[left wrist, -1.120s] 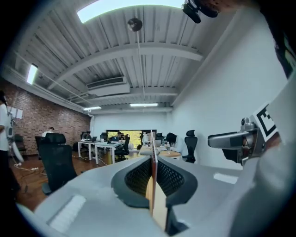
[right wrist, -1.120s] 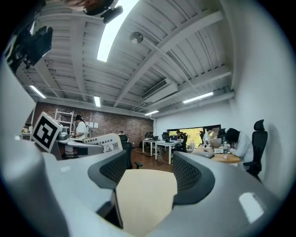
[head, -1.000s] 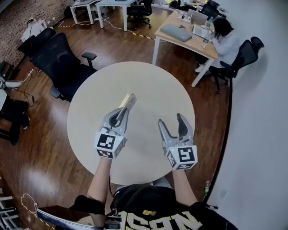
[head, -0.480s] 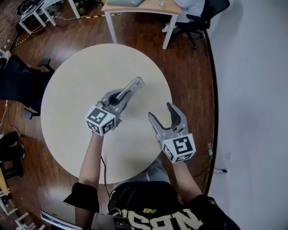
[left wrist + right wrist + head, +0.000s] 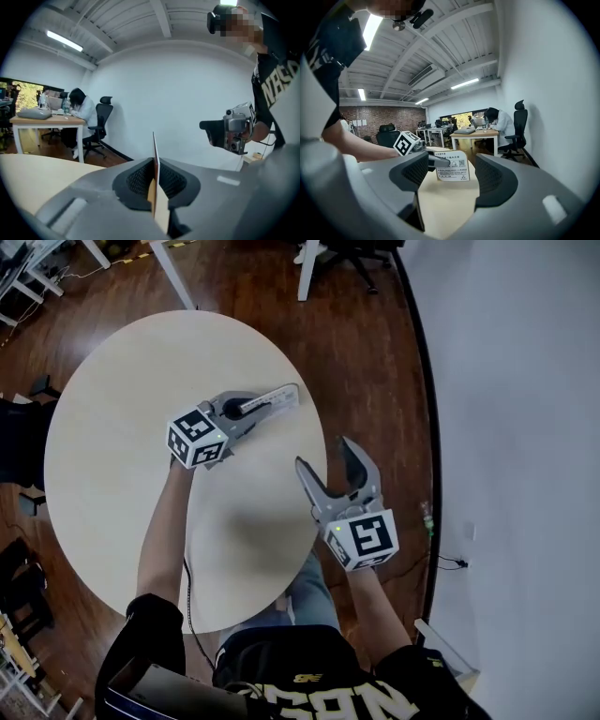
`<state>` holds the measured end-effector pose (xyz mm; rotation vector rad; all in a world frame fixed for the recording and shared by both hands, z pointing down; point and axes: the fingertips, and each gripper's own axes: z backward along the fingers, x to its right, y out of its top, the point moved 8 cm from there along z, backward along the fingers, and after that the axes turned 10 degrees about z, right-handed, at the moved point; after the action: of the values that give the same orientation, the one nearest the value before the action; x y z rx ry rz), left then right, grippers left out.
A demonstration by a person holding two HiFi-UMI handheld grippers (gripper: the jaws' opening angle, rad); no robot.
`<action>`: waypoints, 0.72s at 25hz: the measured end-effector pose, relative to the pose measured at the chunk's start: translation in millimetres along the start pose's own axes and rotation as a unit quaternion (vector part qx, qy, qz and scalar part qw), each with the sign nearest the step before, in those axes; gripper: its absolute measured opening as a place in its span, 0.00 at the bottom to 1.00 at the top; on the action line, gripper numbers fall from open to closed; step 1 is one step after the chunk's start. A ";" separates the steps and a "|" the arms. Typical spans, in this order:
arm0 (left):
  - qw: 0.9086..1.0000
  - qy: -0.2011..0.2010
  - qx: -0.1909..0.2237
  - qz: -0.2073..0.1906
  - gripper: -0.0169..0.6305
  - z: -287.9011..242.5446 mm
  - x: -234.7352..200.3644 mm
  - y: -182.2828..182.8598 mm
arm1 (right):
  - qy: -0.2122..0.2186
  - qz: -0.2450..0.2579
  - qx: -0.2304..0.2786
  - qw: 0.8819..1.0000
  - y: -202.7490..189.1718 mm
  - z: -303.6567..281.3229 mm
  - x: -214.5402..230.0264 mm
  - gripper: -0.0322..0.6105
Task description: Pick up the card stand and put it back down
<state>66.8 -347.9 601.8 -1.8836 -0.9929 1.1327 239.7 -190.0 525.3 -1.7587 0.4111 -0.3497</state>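
One card stand [image 5: 278, 397] in left gripper [image 5: 250, 408] — right gripper [image 5: 323, 454] wide, empty

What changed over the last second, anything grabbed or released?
The left gripper swung the card stand round to the right: it pointed away from the person, and now points toward the right edge of the table. Nothing was taken or let go. Unchanged: left gripper shut on the card stand, right gripper open and empty. The head view itself shifted too.

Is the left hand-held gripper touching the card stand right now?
Touching. The left gripper view shows the card stand edge-on, clamped between the shut jaws of the left hand-held gripper.
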 end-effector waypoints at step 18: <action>0.988 -0.120 -0.091 -0.027 0.34 -61.4 -89.4 -44.7 | -0.057 -0.022 -0.025 0.998 -84.7 -15.1 29.8 0.53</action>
<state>83.3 -417.3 695.0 -1.8794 -1.3124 1.2950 266.9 -199.4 611.7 -1.8287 0.3029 -0.2712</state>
